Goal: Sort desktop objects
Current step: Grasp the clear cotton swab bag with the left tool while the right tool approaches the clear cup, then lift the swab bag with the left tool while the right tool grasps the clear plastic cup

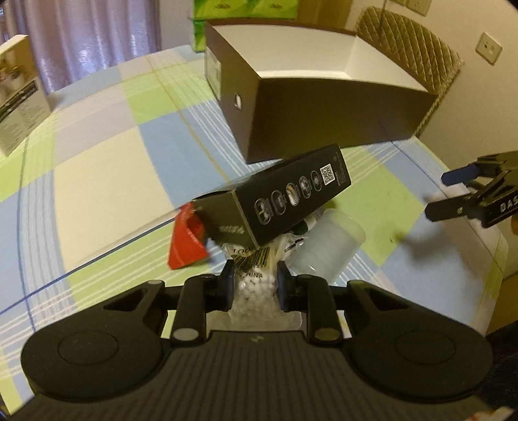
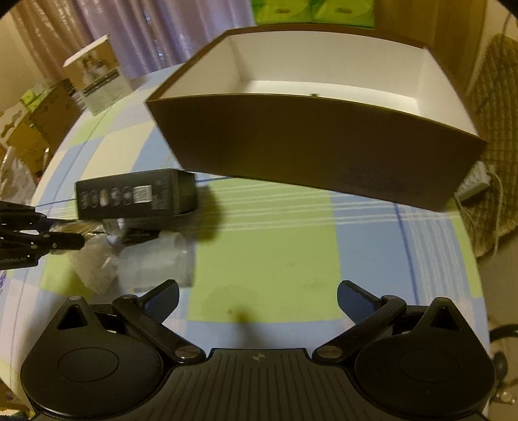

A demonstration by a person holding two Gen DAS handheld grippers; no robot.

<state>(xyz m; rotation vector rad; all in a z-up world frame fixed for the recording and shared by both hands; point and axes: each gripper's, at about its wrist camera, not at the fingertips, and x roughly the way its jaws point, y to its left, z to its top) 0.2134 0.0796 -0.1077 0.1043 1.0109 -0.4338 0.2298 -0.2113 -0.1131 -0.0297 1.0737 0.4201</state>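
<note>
My left gripper (image 1: 254, 281) is shut on a clear bag of cotton swabs (image 1: 255, 285) with a barcode label. Just beyond it lie a black product box (image 1: 281, 202), a red packet (image 1: 186, 241) and a frosted plastic cup (image 1: 327, 247) on its side. The large brown open box (image 1: 310, 97) with a white inside stands further back. My right gripper (image 2: 257, 298) is open over bare tablecloth, nothing between its fingers; it shows at the right of the left wrist view (image 1: 453, 194). The black box (image 2: 136, 194), cup (image 2: 155, 259) and brown box (image 2: 317, 155) appear there too.
A checked green, blue and cream tablecloth (image 2: 265, 252) covers the round table. A white printed carton (image 2: 97, 74) stands at the far left edge. Green tissue packs (image 1: 246, 8) sit behind the brown box. A quilted chair (image 1: 408, 42) stands at the right.
</note>
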